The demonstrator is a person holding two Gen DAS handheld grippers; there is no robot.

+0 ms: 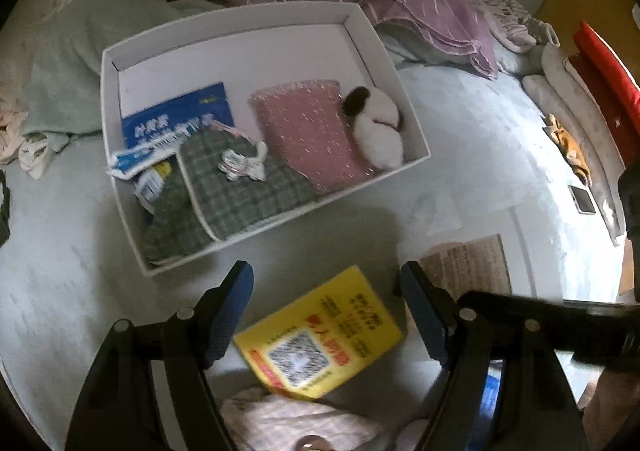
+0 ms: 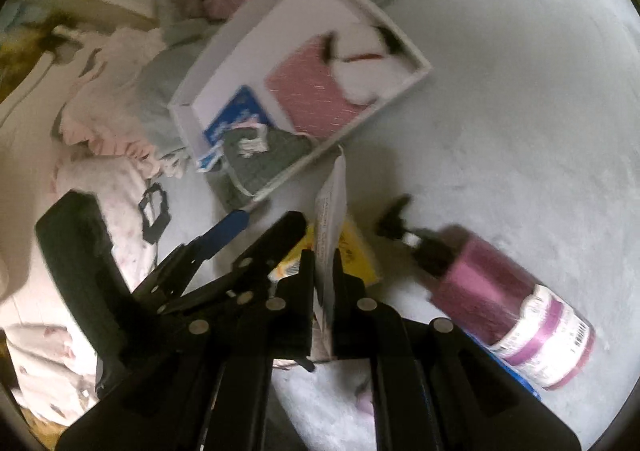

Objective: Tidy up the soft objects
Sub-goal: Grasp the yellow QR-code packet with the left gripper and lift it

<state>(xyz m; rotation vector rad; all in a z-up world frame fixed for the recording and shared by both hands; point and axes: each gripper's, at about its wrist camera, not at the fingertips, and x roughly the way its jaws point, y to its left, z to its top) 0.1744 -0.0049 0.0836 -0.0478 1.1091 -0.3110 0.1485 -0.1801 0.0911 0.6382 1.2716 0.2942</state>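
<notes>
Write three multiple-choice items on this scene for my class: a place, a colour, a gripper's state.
1. Where does the plush toy lie? A in the white box; B on the floor; C on a pillow.
2. What colour is the pouch beside it? A blue; B pink; C yellow.
3. How is the left gripper? A shut, empty; B shut on the plush toy; C open.
Answers: 1 A, box walls surround it; 2 B, its bubbled surface is pink; 3 C, its fingers stand apart.

The pale bed (image 1: 460,155) carries a white box (image 1: 108,99) ahead of the left tool (image 1: 326,315), a yellow packet (image 1: 320,335) beneath it, a pink bottle (image 2: 500,291) beside
</notes>
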